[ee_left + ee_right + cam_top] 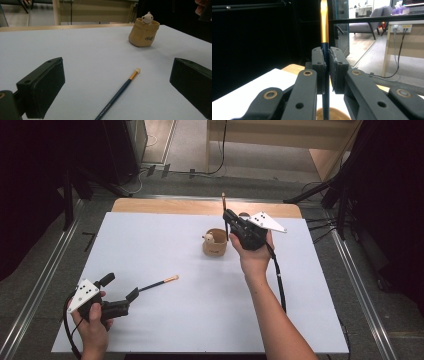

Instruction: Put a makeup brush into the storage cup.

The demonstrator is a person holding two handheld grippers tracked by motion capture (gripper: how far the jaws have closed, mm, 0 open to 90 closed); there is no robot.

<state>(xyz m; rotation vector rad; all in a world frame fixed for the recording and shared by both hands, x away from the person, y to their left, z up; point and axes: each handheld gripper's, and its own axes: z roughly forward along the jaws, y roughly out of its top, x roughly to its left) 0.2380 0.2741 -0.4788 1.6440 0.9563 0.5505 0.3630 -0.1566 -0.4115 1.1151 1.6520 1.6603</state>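
Pencil [324, 30] is gripped upright by right gripper [231, 220], fingers closed mid-shaft, just above pot [215, 243]: light, stiff, slim, likely slippery. Second pencil [119, 93] lies nr pot between open left gripper [120, 85] fingers; best taken mid-shaft.

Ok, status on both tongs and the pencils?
Right tongs shut on upright pencil above cup. Left tongs open, second pencil lying between. Nothing blocking.

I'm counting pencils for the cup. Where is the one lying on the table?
In the high view the loose pencil lies flat on the white table, left of centre, just ahead of the open left gripper and well short of the tan cup.
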